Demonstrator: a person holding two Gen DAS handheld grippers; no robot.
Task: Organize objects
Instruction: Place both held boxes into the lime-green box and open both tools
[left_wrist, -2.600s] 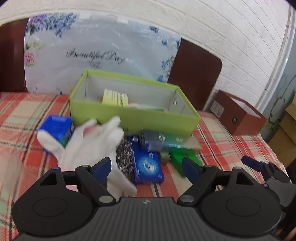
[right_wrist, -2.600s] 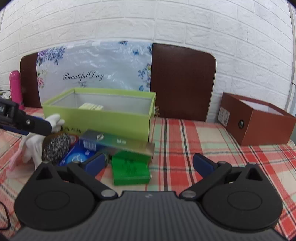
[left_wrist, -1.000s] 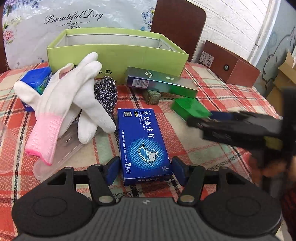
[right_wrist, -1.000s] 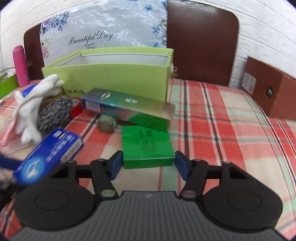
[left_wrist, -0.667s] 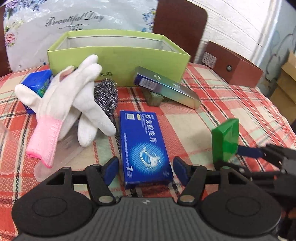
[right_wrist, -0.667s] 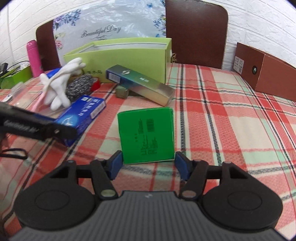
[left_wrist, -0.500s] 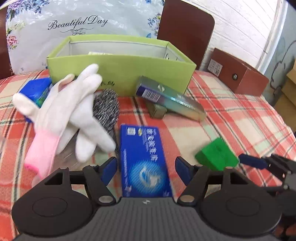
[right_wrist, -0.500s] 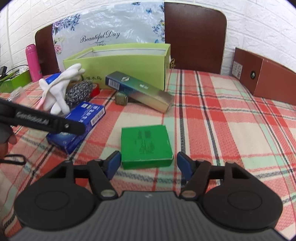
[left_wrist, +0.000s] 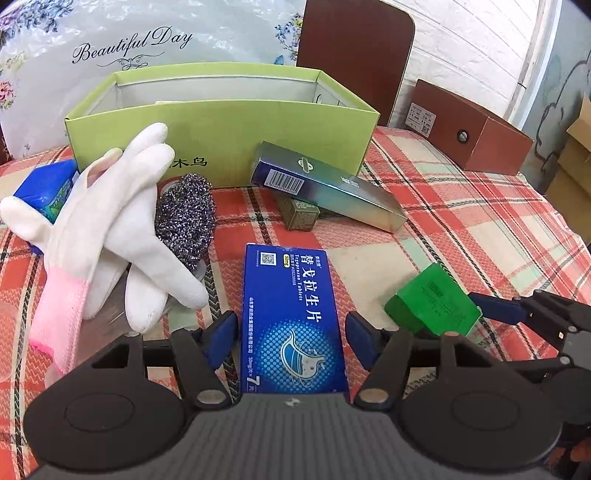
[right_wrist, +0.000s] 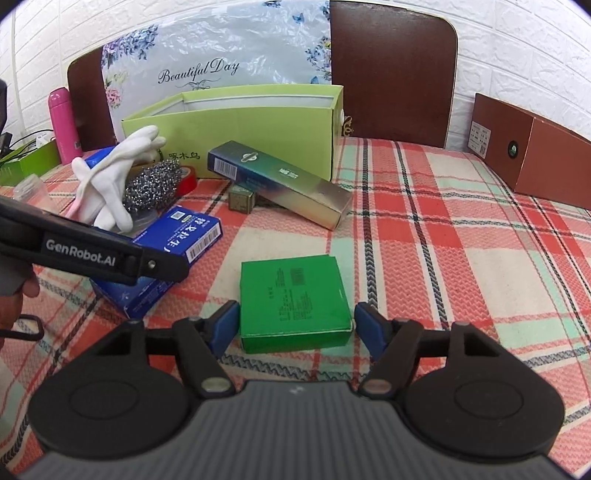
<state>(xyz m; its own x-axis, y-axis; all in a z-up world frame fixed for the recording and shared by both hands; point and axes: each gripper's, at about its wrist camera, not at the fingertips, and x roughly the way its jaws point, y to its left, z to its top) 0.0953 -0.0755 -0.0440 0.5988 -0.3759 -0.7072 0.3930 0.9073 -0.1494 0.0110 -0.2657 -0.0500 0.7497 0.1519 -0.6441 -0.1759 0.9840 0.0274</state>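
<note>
My left gripper (left_wrist: 293, 332) is open around the near end of a blue tablet box (left_wrist: 291, 317) that lies on the checked tablecloth; a small gap shows on each side. My right gripper (right_wrist: 297, 325) is open around a flat green box (right_wrist: 293, 304) that also rests on the cloth, seen in the left wrist view (left_wrist: 430, 301) too. An open lime-green box (left_wrist: 221, 122) stands at the back. A long blue-green carton (left_wrist: 325, 190) leans on a small olive box (left_wrist: 299, 216) in front of it.
White gloves (left_wrist: 110, 236), a steel scourer (left_wrist: 184, 218) and a blue packet (left_wrist: 48, 188) lie at the left. A brown box (right_wrist: 532, 147) sits at the right, a pink bottle (right_wrist: 64, 122) at the far left. Chairs stand behind the table.
Both grippers picked up their boxes, carried them toward the near side, set them down and opened slightly. The green box was held upright 0.7 s ago and now lies flat.
</note>
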